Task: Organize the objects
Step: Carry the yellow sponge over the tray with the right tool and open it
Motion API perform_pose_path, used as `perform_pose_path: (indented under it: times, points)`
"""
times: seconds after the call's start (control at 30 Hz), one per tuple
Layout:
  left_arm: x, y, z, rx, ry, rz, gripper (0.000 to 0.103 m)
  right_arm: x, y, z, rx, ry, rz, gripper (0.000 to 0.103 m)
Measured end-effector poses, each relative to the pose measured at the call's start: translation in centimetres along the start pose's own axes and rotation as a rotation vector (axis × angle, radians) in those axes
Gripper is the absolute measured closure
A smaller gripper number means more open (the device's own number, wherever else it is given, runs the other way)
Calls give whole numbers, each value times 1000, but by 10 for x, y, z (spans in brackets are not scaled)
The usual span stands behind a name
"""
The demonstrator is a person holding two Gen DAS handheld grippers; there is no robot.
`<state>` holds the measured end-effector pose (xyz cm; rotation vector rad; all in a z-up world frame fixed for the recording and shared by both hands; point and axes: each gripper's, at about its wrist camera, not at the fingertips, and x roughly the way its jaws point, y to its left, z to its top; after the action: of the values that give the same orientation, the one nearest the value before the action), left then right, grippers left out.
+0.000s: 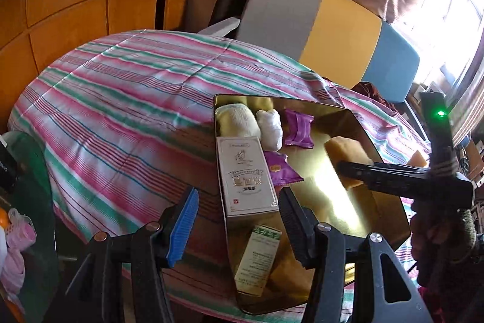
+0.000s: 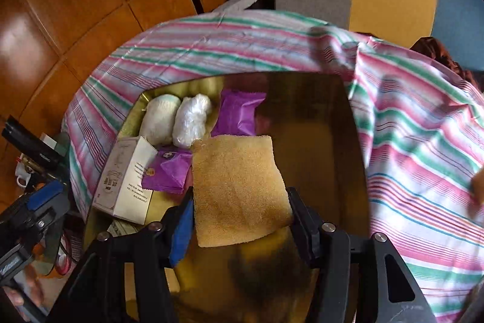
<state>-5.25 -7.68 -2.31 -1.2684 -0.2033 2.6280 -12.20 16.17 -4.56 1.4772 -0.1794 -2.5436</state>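
Right claw [image 2: 240,209] clamped on the tan sponge cloth [image 2: 239,187], hanging over the gold tray [image 2: 360,147]; jaws easing apart. Set it flat in the bare right half of the tray, clear of the purple packets [image 2: 237,115] and white box [image 2: 127,177] on the left edge. Cloth looks thin, floppy, square. Left claw [image 1: 239,226] wide, holding nothing, over the tray's near-left corner.

Tan sponge [image 2: 239,187] between tool [image 2: 240,211] fingers
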Motion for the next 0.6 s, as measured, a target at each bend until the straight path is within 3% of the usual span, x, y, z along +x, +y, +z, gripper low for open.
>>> perform_pose_path:
  times: [0.6]
  points:
    - [6,-8,-6,61,7,48,47,66,21,22,3,111,-86,43]
